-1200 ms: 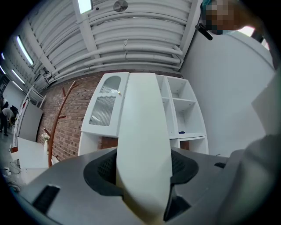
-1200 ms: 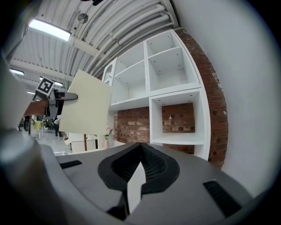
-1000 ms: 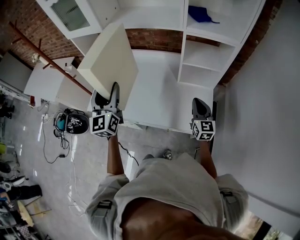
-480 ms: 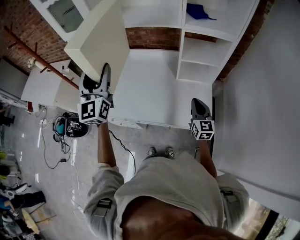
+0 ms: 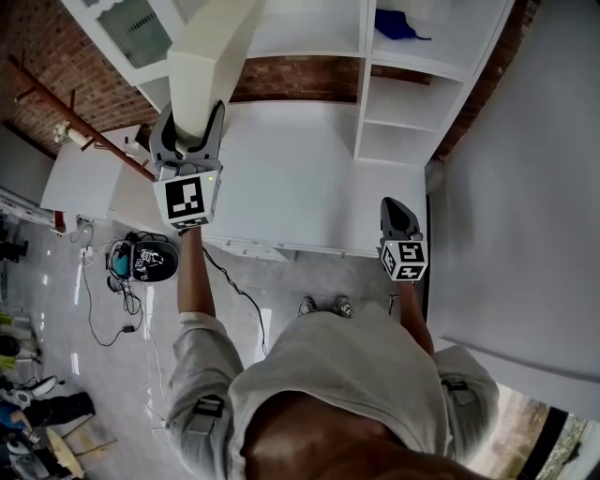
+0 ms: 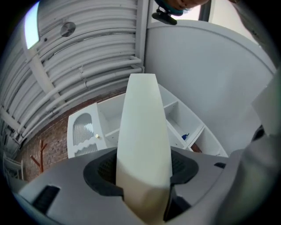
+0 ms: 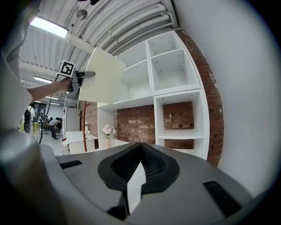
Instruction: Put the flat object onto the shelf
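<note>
The flat object is a cream board (image 5: 214,52), lifted high and seen nearly edge-on in the head view. My left gripper (image 5: 192,127) is shut on its lower end, and in the left gripper view the board (image 6: 142,132) rises straight up out of the left gripper (image 6: 142,178) between both pads. The white shelf unit (image 5: 403,112) with open compartments stands ahead and to the right. My right gripper (image 5: 398,217) hangs low at the right end of the white counter (image 5: 300,178), shut with nothing in it. The right gripper view shows the right gripper (image 7: 140,147), the board (image 7: 103,81) and the shelf unit (image 7: 175,66).
A blue thing (image 5: 398,23) lies in an upper compartment. A white cabinet door with a glass pane (image 5: 131,28) is at the upper left. A black helmet (image 5: 155,260) and cables lie on the floor at the left. A white wall (image 5: 534,187) runs close on the right.
My left gripper has carried the board upward and to the left and turned it from broad-side to nearly edge-on. The right gripper has stayed in place.
</note>
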